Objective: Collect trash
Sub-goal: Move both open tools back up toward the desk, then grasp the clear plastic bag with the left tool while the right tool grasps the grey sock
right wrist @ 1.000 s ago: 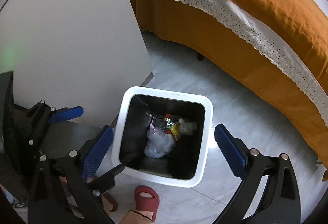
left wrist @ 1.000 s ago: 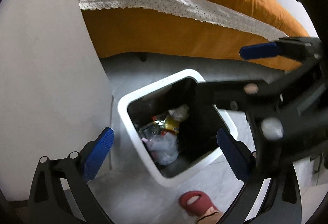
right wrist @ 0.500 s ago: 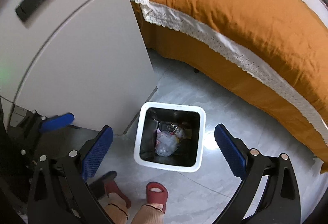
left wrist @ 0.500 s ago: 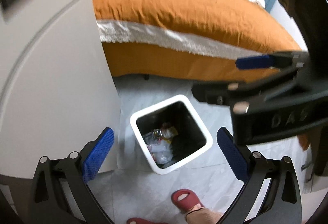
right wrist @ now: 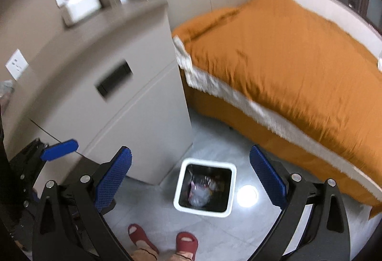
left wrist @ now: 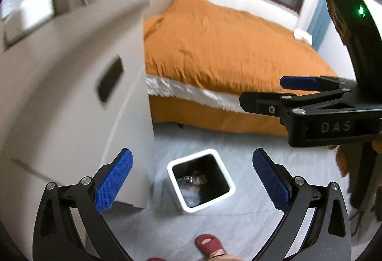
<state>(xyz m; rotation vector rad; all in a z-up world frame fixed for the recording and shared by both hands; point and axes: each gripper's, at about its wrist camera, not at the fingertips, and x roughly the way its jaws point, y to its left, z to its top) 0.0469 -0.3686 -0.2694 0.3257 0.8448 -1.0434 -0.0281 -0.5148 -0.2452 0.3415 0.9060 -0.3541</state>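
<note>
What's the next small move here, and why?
Probably swing both grippers toward the nightstand top to look for more trash. Both the left gripper and right gripper are open and empty, the bin on the floor already holds wrappers and a bag, and the floor around it shows no litter.

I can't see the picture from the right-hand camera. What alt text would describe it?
Looking down between two open blue-padded black jaws of the right gripper, a white square trash bin with crumpled wrappers and plastic inside stands on grey floor tiles. A beige bedside cabinet is at left, a bed with an orange cover at right, and feet in red slippers are below.
</note>
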